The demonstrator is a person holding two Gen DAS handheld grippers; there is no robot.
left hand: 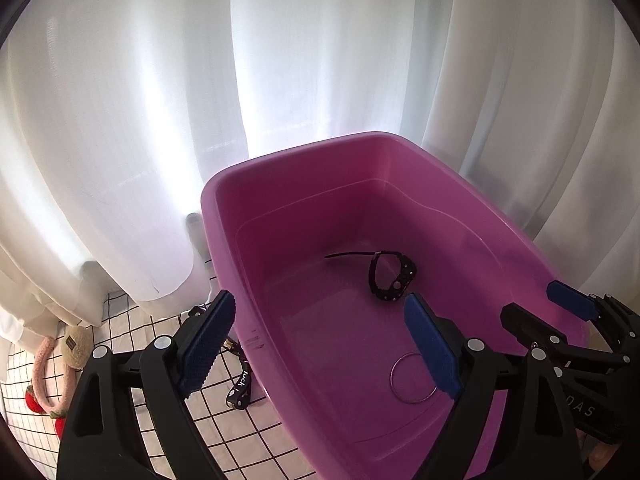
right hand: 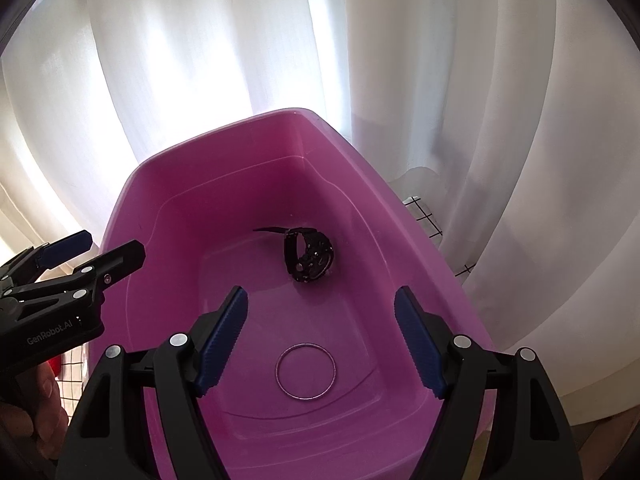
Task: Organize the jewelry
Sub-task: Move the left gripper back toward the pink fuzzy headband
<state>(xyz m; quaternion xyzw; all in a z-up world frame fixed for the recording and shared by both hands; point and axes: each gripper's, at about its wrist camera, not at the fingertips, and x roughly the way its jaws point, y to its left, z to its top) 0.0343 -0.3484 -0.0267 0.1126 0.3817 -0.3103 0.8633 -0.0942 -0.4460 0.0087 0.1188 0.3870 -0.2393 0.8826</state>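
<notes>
Watch (right hand: 308,255) and bangle (right hand: 306,372) apart in pink tub (right hand: 168,184) — left gripper (left hand: 320,344) and right gripper (right hand: 320,340) both wide, empty

"GenRobot.AI" on left tongs (right hand: 94,252)

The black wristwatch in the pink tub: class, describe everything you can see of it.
The black wristwatch is chunky, with a round case bearing small pale studs and a dark strap that looks like rubber or resin. It lies tipped on its side on the floor of the pink tub, one strap end trailing left. Nothing but the tub touches it; it lies apart from the thin ring bangle.
</notes>
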